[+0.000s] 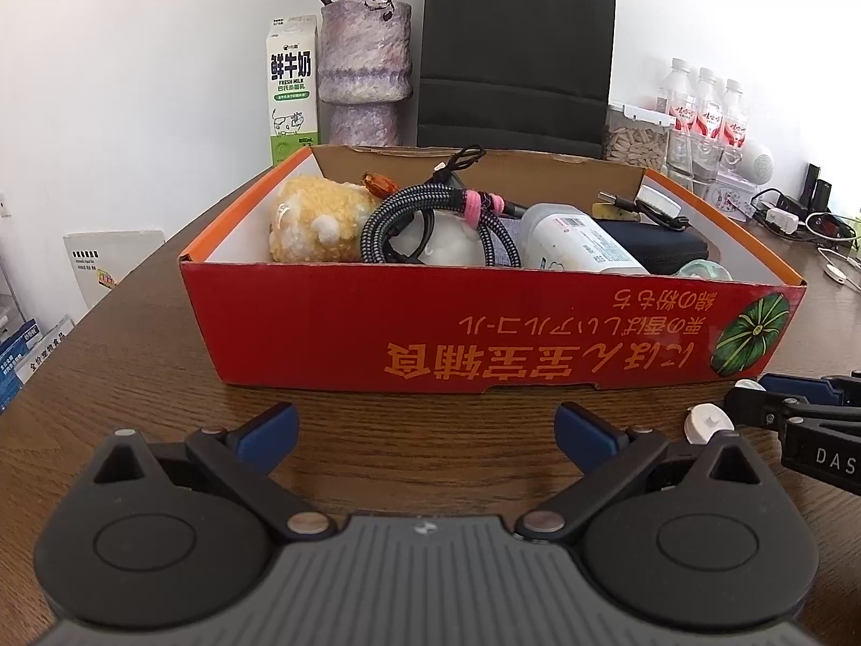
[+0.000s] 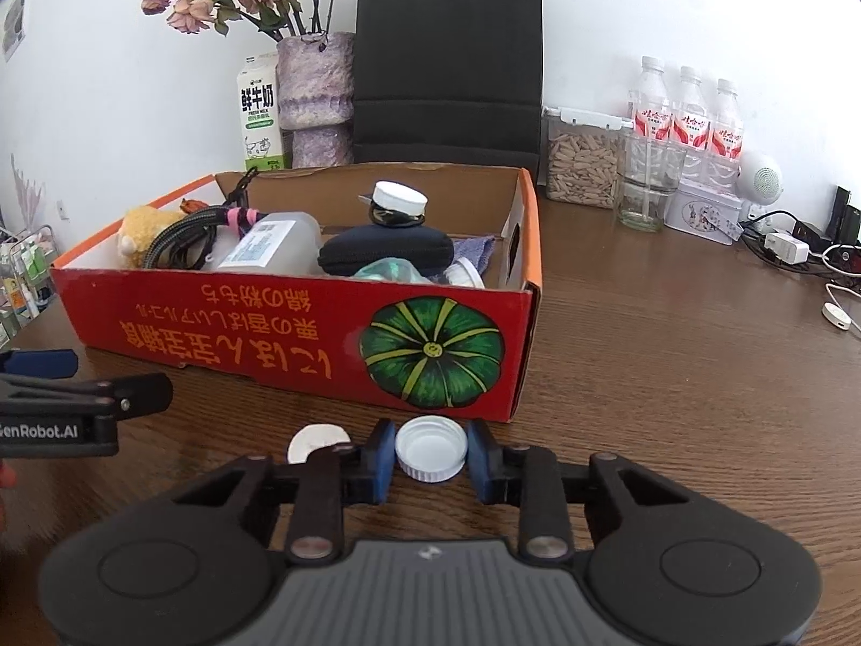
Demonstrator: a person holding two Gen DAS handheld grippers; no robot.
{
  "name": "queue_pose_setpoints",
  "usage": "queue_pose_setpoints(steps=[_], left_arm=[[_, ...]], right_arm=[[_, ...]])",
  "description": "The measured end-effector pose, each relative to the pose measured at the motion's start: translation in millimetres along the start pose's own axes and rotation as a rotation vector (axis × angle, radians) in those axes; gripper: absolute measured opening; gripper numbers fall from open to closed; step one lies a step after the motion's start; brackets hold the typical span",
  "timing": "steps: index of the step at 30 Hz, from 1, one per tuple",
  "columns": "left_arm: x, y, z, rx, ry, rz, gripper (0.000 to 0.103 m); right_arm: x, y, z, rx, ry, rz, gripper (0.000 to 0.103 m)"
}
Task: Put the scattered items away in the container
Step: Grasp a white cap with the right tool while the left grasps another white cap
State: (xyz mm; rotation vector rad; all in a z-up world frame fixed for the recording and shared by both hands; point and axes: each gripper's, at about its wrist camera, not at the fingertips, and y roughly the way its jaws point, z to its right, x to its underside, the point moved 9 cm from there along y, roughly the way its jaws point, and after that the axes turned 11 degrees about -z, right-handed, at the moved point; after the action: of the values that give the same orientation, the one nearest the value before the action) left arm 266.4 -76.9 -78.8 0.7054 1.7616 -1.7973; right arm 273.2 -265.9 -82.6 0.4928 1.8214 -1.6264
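A red cardboard box [image 1: 333,334] [image 2: 242,334] stands on the wooden table. It holds a yellow plush toy [image 1: 317,220], a braided cable [image 1: 398,215], a white bottle [image 1: 581,242], a dark case [image 2: 385,250] and other small items. In front of the box's right corner lies an upturned white bottle cap [image 2: 430,447]; my right gripper [image 2: 430,455] is shut on it, a blue pad against each side. A flat white disc [image 2: 317,441] [image 1: 707,420] lies just left of it. My left gripper [image 1: 428,430] is open and holds nothing, close to the box's front wall.
Behind the box stand a milk carton [image 1: 293,91], a purple vase [image 1: 366,64] and a black paper bag [image 1: 516,48]. At the back right are water bottles [image 2: 689,107], a seed jar [image 2: 584,161], a glass [image 2: 648,188], a tin [image 2: 705,215] and chargers with cables [image 2: 791,250].
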Motion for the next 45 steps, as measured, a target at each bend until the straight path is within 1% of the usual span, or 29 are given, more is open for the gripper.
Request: queue_pose_setpoints(steps=[3, 13, 15, 17, 20, 26, 30, 35, 39, 43, 45], left_arm=[[1, 0, 0, 0.003, 0.001, -0.001, 0.103], [1, -1, 1, 0.003, 0.001, -0.001, 0.103], [2, -1, 3, 0.016, -0.016, -0.005, 0.103], [4, -2, 10, 0.032, -0.02, -0.006, 0.103], [5, -6, 26, 0.041, 0.004, 0.011, 0.103], [6, -9, 57, 0.062, 0.034, 0.029, 0.103], [7, -8, 75, 0.066, 0.05, 0.029, 0.103], [8, -5, 96, 0.075, 0.067, 0.018, 0.103], [10, -4, 110, 0.08, 0.085, 0.005, 0.103], [10, 2, 113, 0.065, 0.068, -0.016, 0.103], [11, 4, 113, 0.067, 0.062, -0.03, 0.1]], right_arm=[[2, -3, -1, -0.017, 0.007, 0.006, 0.027], [2, -10, 13, 0.017, 0.073, 0.045, 0.027], [1, -10, 14, 0.013, 0.076, 0.045, 0.027], [1, -11, 16, 0.018, 0.076, 0.053, 0.027], [0, -14, 20, 0.025, 0.085, 0.07, 0.027], [1, -15, 26, 0.023, 0.068, 0.067, 0.027], [3, -17, 39, 0.033, 0.071, 0.068, 0.027], [6, -19, 55, 0.04, 0.084, 0.067, 0.028], [7, -21, 60, 0.047, 0.087, 0.069, 0.028], [8, -21, 61, 0.059, 0.09, 0.07, 0.028], [8, -22, 61, 0.059, 0.086, 0.072, 0.028]])
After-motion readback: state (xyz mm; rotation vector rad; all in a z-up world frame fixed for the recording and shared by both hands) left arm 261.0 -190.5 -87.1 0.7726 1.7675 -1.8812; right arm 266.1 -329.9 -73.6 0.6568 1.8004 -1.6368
